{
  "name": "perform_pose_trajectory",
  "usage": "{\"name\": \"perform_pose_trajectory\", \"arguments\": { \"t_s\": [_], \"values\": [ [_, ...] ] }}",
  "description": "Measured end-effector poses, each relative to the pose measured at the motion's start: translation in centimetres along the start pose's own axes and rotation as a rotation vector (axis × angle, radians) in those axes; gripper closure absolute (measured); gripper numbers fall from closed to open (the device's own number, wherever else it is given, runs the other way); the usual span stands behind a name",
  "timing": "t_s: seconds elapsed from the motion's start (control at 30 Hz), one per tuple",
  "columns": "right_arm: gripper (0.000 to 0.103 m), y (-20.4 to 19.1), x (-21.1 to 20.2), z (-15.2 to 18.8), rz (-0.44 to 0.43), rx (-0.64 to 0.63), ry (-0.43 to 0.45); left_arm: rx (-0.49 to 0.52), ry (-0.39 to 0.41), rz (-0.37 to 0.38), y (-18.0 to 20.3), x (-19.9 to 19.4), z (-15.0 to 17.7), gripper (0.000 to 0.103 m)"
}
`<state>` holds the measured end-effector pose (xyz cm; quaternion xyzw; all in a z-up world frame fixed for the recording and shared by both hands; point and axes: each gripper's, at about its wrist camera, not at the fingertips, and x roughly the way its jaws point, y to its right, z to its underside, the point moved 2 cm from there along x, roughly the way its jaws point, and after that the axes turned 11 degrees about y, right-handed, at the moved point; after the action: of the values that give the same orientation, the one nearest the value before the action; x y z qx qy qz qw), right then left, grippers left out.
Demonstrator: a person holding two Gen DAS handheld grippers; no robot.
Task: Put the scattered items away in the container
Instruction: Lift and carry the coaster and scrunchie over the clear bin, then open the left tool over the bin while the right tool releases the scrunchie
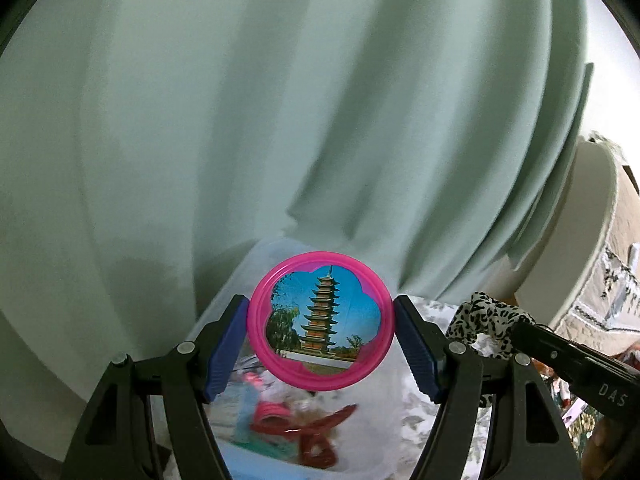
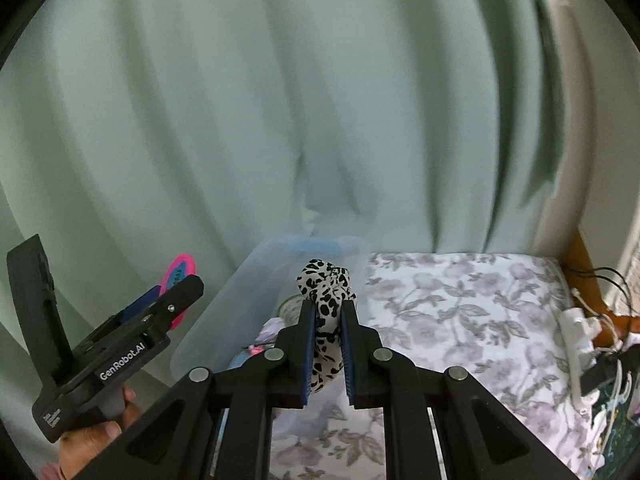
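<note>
Both tongs are loaded: your left gripper (image 1: pixel 321 334) clamps a pink disc (image 1: pixel 319 321) at lower centre of its view, your right gripper (image 2: pixel 327 334) pinches a leopard scrunchie (image 2: pixel 326 300) at lower centre of its own. Below them the bin (image 2: pixel 240 284) already holds several blurred items. Judging by this, two drops remain; whether anything else lies scattered is not visible.

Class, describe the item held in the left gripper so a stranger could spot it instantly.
Start at the pale green curtain; below it the left gripper clamps a round pink disc edge to edge. Unlike the leopard-print scrunchie nearby, it is rigid plastic framing a pagoda picture.
</note>
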<state>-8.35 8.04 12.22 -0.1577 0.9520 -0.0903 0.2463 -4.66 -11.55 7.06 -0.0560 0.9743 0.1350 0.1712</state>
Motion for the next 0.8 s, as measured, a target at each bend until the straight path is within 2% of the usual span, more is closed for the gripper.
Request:
{"name": "perform_pose_trajectory", "arguments": {
  "t_s": [0.23,0.4,0.8],
  "values": [
    [0.089,-3.6,3.4,2.4,-0.057,-0.039,-0.087,-0.044,-0.044,-0.046,-3.7,1.3,1.3,0.029],
    [0.089,-5.1,5.2,4.0,-0.065,-0.064,-0.127,-0.058,-0.070,-0.040,-4.2,2.3,2.3,0.029],
    [0.088,-5.3,8.1,6.0,-0.052,-0.072,-0.190,-0.046,-0.131,-0.006,-3.8,4.6,2.8,0.029]
  ]
}}
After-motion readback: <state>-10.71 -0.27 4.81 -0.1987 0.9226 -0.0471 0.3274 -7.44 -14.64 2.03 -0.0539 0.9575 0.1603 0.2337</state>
